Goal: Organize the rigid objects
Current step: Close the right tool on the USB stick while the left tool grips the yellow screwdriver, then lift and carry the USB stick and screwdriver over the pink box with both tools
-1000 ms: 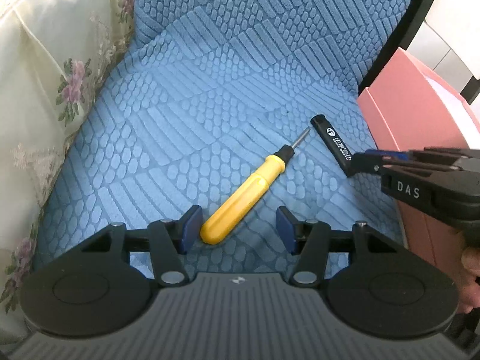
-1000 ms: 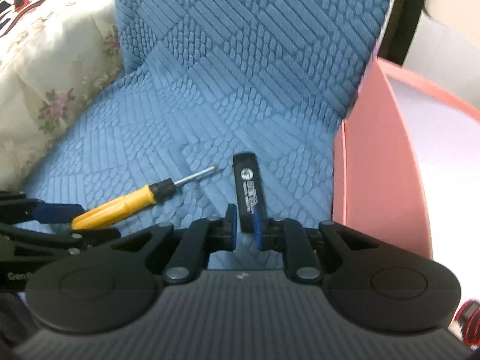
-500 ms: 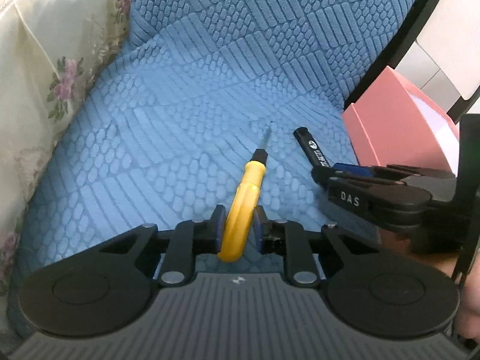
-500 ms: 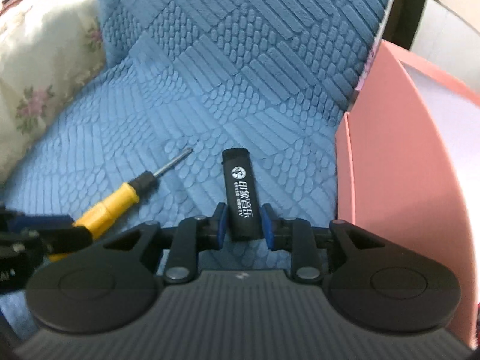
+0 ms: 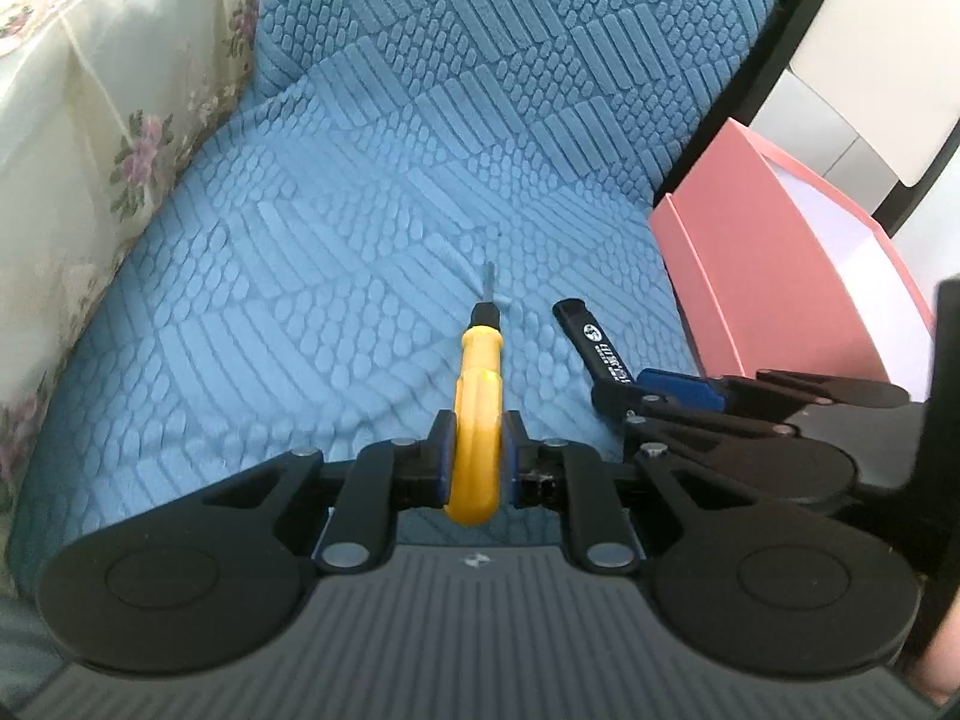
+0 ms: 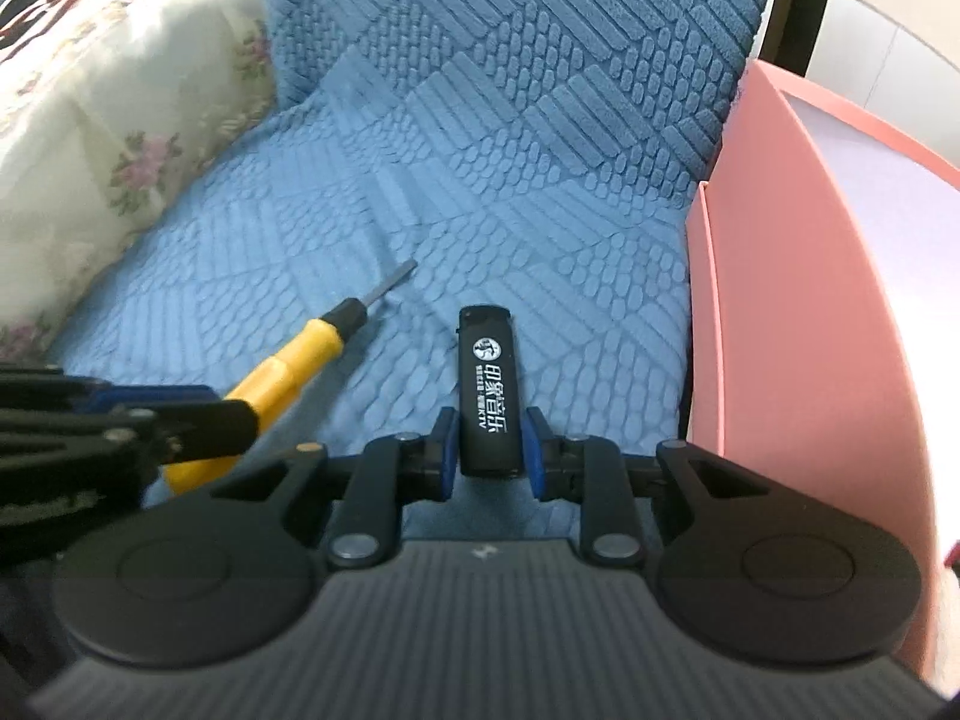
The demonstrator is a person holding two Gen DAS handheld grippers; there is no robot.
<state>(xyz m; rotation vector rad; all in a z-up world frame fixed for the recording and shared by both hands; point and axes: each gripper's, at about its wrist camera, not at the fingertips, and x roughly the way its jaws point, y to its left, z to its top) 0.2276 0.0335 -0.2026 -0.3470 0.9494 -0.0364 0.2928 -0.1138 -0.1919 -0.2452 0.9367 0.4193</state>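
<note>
My left gripper [image 5: 477,459] is shut on the handle of a yellow screwdriver [image 5: 477,396], whose metal tip points away over the blue cushion. My right gripper [image 6: 491,447] is shut on a black lighter [image 6: 489,384] with white print, held lengthwise and pointing away. In the left wrist view the lighter [image 5: 591,342] and the right gripper [image 5: 660,393] are just right of the screwdriver. In the right wrist view the screwdriver [image 6: 300,354] and the left gripper [image 6: 180,414] are at the left. Both objects are held just above the seat.
A blue textured seat cushion [image 5: 336,252] with its backrest [image 6: 540,60] fills the middle. A pink open box [image 5: 780,276] stands at the right edge, also in the right wrist view [image 6: 810,300]. A floral cream cloth [image 5: 90,150] lies at the left.
My left gripper closed on the screwdriver handle and turned it to point straight away. My right gripper kept its hold on the lighter. Both objects have lifted slightly off the cushion.
</note>
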